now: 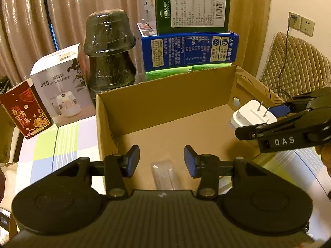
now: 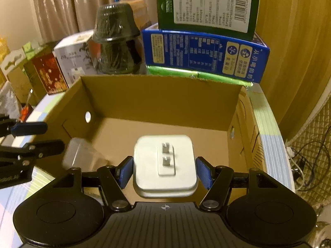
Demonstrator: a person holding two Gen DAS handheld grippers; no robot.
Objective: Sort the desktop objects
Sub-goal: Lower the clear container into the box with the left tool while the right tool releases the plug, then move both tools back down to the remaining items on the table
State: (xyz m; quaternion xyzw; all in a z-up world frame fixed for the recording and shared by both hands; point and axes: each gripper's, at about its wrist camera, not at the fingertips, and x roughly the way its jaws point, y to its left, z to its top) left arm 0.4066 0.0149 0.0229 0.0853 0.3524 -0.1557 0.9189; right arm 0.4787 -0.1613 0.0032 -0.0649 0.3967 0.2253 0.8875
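The white charger (image 2: 164, 165) hangs prongs-up above the open cardboard box (image 2: 161, 95), clamped across its sides between the pads of the right gripper (image 2: 164, 172); the box floor lies straight below. A clear plastic piece (image 1: 163, 173), blurred, seems to rest inside near the left gripper (image 1: 161, 161), whose jaws stand spread and empty.

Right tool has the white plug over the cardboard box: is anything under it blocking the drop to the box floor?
Nothing visible does. The right tool grips the white plug above bare box floor. A clear plastic piece lies off to the left, near the open left tool, clear of the drop.
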